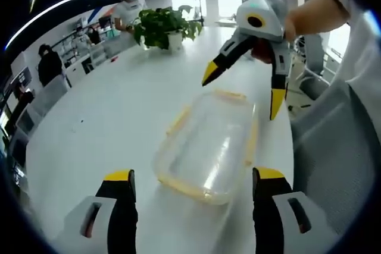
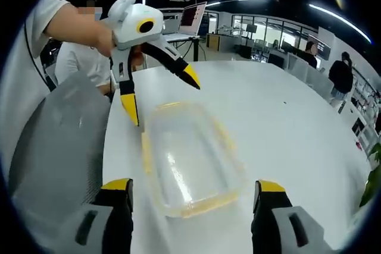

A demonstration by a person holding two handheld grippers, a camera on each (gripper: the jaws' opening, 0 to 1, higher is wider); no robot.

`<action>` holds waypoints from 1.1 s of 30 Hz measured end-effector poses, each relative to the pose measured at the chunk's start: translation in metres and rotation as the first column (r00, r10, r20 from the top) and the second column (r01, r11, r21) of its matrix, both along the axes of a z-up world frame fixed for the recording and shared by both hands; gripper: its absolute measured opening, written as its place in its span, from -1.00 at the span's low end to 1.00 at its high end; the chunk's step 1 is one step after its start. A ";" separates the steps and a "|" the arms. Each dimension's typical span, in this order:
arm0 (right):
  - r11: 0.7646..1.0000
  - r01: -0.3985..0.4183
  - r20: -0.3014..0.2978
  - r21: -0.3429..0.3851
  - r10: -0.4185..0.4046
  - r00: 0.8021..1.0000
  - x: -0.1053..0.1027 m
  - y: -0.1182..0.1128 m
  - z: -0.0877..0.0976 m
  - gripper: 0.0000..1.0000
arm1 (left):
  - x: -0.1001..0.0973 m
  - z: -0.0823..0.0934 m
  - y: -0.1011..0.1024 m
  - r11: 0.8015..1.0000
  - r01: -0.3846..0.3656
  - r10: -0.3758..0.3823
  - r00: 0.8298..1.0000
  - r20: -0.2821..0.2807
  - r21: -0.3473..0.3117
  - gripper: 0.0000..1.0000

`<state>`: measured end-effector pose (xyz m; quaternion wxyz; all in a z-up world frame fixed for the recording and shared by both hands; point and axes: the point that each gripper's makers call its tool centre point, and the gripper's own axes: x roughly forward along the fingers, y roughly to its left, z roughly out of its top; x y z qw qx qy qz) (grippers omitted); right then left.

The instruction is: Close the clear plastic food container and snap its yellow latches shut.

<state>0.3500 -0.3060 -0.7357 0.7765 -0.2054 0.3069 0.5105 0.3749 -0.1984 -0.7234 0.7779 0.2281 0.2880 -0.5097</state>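
On a white table (image 1: 107, 123), we hold the left gripper (image 1: 193, 182) and right gripper (image 2: 193, 191), both spread wide and empty, at opposite ends of the clear plastic food container (image 2: 190, 159). Its lid looks seated; we judge each yellow latch (image 2: 146, 153) needs squarely pressed closing.

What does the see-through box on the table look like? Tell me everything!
The clear plastic container is a rounded rectangle with yellow trim along its edges. It looks empty and lies flat on the white table. Both grippers, left gripper and right gripper, hover open around it, not touching.
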 end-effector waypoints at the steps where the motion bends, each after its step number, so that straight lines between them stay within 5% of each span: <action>1: 1.000 0.002 0.002 -0.001 -0.002 1.000 0.000 0.000 0.000 0.62 | -0.001 -0.001 -0.001 1.000 0.012 -0.012 1.000 0.002 0.002 0.57; 33: 0.999 0.006 0.034 -0.043 -0.005 0.999 0.007 0.002 -0.013 0.45 | -0.004 -0.014 -0.018 0.994 0.098 -0.099 0.995 0.003 0.036 0.42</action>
